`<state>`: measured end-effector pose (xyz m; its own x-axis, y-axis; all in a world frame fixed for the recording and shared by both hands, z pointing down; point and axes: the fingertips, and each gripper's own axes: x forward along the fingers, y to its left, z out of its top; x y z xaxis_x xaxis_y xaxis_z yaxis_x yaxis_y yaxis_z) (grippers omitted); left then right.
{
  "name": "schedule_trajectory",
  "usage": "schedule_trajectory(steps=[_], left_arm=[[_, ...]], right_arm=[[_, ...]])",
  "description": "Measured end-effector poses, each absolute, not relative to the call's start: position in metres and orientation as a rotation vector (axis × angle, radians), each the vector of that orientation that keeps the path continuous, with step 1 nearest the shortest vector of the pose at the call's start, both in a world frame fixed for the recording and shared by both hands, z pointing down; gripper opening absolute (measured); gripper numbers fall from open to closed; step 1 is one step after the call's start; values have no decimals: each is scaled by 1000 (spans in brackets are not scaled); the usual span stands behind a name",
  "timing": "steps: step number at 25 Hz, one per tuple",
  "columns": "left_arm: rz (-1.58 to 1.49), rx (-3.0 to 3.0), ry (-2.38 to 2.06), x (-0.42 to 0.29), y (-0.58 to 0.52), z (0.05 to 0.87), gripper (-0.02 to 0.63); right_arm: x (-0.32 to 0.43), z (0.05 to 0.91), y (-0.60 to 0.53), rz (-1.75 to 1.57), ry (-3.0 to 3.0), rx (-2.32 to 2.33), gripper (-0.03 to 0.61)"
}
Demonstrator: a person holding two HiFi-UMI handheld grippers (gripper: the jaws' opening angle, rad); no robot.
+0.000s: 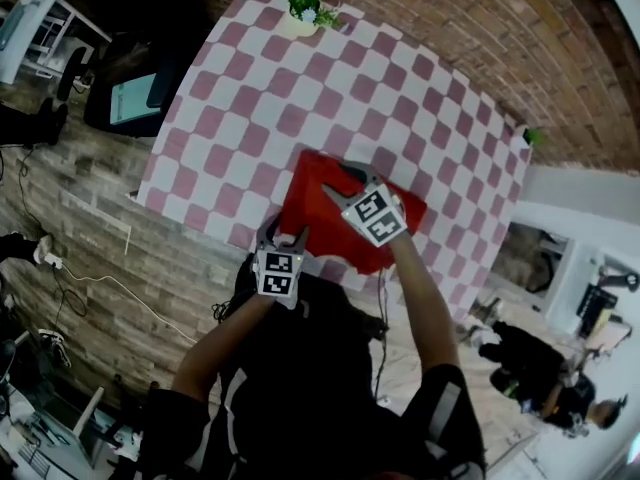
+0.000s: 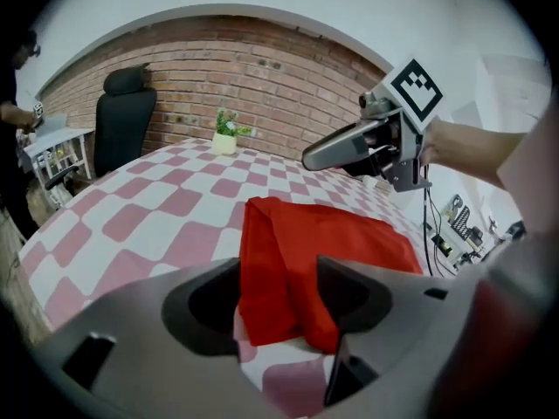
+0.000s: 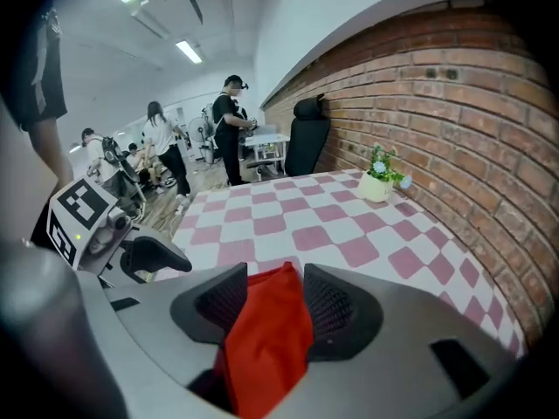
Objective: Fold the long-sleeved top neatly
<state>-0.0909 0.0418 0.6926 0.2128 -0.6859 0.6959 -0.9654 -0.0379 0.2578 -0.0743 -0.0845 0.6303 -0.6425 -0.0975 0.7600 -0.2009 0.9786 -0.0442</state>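
The top [image 1: 320,183] [image 2: 341,234] [image 3: 266,339] is red and already folded into a compact block. It is positioned on the table [image 1: 260,88], which is covered with a red-and-white checked cloth, close to the edge nearest the person.

The left gripper [image 1: 285,238] [image 2: 279,273] is positioned at the near left corner of the top. Its jaws are closed on that corner, and the gap between the pads is filled by the cloth. A raised fold line is seen running from this corner toward the far side of the top.

The right gripper [image 1: 352,183] [image 3: 269,282] is positioned over the middle of the top, well ahead of the left one. Its jaws are clamped on a bunch of the cloth, which is drawn through the pads and hangs back toward the gripper body.

A small plant pot [image 1: 305,13] [image 2: 225,138] [image 3: 377,182] is placed at the far end of the table, well apart from the top. The table is bordered by a brick wall [image 2: 262,77], and a black chair [image 2: 122,120] is placed at the far corner. Several people are seen standing in the room beyond the table in the right gripper view.
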Motion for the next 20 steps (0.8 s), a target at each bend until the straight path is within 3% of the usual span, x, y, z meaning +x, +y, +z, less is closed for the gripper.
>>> schedule_trajectory(steps=[20], left_arm=[[554,1594,-1529,-87,38,754,252]], right_arm=[[-94,744,-98,178,-1972,-197,186]])
